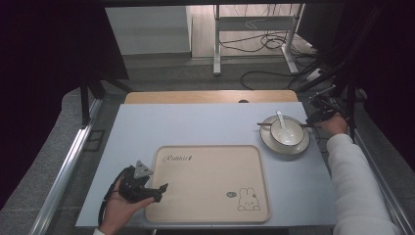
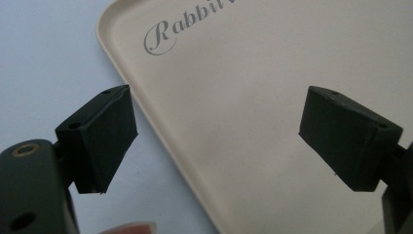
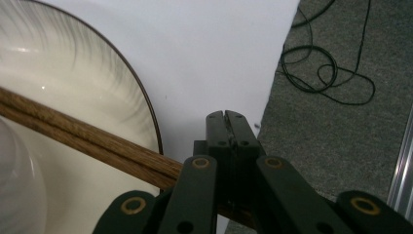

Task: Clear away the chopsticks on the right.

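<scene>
Readiness on the left, close work on the right. Near the front of the pale blue counter (image 1: 195, 122), flat and bare, a beige tray (image 1: 210, 147) with script lettering (image 2: 160, 39) along its far edge and a bunny print (image 1: 248, 199) at the near right corner; probably laid square to the seat so as to take dishes from either side. Over its near-left corner, the left tool (image 1: 160, 192), spread wide, one jaw out above the counter and the other above the tray, straddling the rim without touching it; likely poised that way to steady or grip the edge, holding nothing for now. Well apart at the far right, a dark-rimmed plate (image 1: 266, 142) carrying a white bowl (image 1: 288, 137), with a spoon (image 1: 281, 120) leaning out of the bowl toward the far side. Across the plate behind the bowl, a pair of wooden chopsticks (image 1: 264, 124), side by side, handle ends jutting past the right rim, presumably left overhanging for an easy pick-up from that side. Right at those ends, the right tool (image 1: 313, 120), brought in low from the counter's edge, jaws pressed together with barely a seam between. Hard to say from the right gripper view whether touching the sticks at all, since hidden beneath the linkage; seemingly passing under it rather than pinched. Beyond the counter's edge, grey floor and loose cables (image 3: 331, 73).
</scene>
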